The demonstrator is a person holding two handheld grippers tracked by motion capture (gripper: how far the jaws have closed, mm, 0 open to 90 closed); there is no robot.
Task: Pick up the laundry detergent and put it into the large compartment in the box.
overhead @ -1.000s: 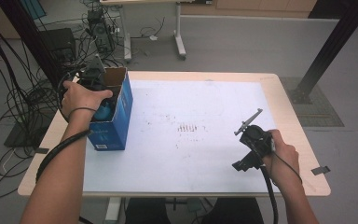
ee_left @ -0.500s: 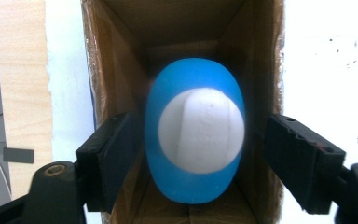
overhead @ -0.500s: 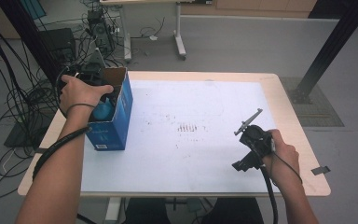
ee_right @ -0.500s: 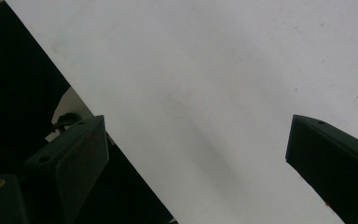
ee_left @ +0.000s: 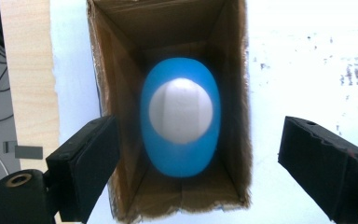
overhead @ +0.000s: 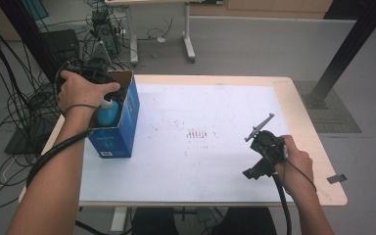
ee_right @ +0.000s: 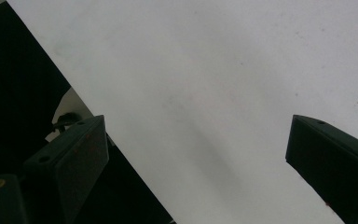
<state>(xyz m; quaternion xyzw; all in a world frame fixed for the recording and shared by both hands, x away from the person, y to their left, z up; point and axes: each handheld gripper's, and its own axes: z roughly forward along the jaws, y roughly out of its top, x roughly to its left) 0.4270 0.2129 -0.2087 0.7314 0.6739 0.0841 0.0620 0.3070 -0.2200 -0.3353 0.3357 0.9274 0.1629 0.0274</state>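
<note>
Two grippers are in use, one in each of the person's hands. The left gripper [ee_left: 200, 154] hangs over the open top of the blue cardboard box [overhead: 120, 127]; its jaws stand wide apart, one on each side of the box opening, and have just been opening. Nothing is pressed between them. Directly below, inside the box, stands the blue bottle [ee_left: 181, 116] with a white cap [ee_left: 181, 109], upright and free of both jaws. In the high view the left hand [overhead: 81, 88] sits above the far end of the box, and the bottle's shoulder shows at the box mouth.

The right gripper [ee_right: 198, 158] is held near the right front of the table [overhead: 215, 142], well apart from the box. Its jaws are spread wide over the bare white surface, holding and touching nothing.

The box stands at the left edge of the table, upright, with its brown inner walls visible around the bottle.

Compared with one second ago, the left hand has risen above the box and more of the bottle now shows. The right hand has kept its place.
</note>
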